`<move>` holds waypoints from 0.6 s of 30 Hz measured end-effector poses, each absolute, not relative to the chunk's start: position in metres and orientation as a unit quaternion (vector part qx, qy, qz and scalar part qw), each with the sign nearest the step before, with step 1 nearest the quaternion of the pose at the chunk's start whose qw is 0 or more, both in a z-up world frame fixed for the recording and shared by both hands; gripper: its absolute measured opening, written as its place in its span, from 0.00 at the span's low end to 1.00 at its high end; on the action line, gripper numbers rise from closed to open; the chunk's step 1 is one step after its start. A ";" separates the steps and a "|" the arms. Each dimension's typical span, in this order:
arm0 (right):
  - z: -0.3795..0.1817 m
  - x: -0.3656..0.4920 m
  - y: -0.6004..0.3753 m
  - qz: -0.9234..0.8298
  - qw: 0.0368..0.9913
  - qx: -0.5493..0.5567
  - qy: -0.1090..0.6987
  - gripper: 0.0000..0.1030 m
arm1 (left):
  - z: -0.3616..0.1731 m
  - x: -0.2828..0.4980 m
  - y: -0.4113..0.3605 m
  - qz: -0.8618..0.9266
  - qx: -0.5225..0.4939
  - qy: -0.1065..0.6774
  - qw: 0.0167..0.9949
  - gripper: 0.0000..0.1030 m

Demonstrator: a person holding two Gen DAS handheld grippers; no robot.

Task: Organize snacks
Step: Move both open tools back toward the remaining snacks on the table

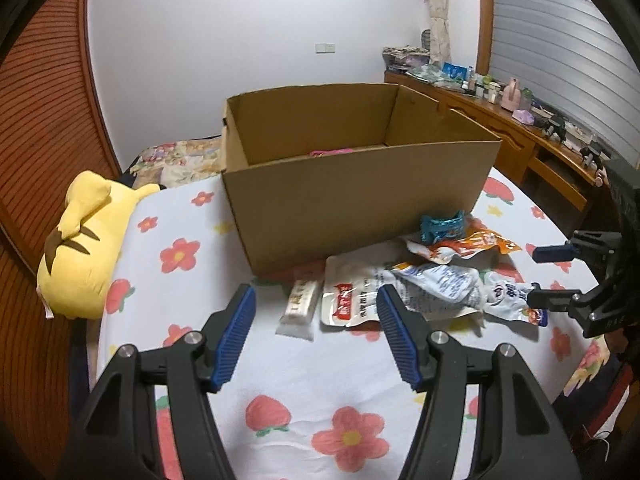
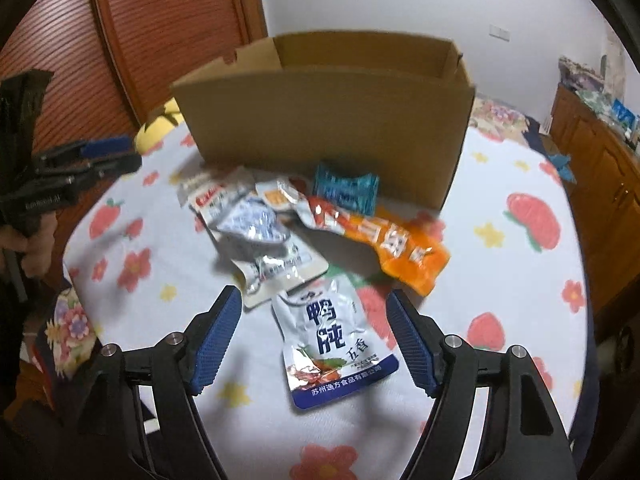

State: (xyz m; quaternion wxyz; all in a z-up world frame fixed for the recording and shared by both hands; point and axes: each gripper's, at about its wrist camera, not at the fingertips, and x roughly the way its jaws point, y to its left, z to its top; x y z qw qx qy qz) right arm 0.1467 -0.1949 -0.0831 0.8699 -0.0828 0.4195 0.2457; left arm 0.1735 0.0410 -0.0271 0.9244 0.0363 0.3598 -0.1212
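Note:
An open cardboard box (image 1: 352, 196) stands on the bed; it also shows in the right wrist view (image 2: 320, 120), and something pink lies inside it (image 1: 332, 153). Several snack packets lie in front of it: a cream bar (image 1: 300, 308), a white-red pouch (image 1: 348, 300), a silver pouch (image 1: 436, 284), an orange pouch (image 2: 400, 244), a teal packet (image 2: 346, 190). A white pouch with blue lettering (image 2: 332, 340) lies between the fingers of my right gripper (image 2: 316, 300), which is open and empty. My left gripper (image 1: 316, 292) is open and empty, hovering near the cream bar.
A yellow plush toy (image 1: 88, 248) lies at the bed's left edge. A wooden desk (image 1: 532, 140) with many small items runs along the right wall. The bedsheet (image 1: 320, 380) has a flower and strawberry print. A wooden wardrobe (image 2: 168, 20) stands behind the box.

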 end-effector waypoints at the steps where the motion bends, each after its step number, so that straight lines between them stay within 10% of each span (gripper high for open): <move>1: -0.087 0.149 -0.195 0.245 0.869 -0.083 0.422 0.74 | -0.030 0.174 0.043 -0.122 0.032 0.361 0.924 0.61; 18: -0.116 0.157 -0.185 0.242 0.844 -0.144 0.456 0.74 | -0.060 0.179 0.052 -0.119 0.018 0.382 0.916 0.61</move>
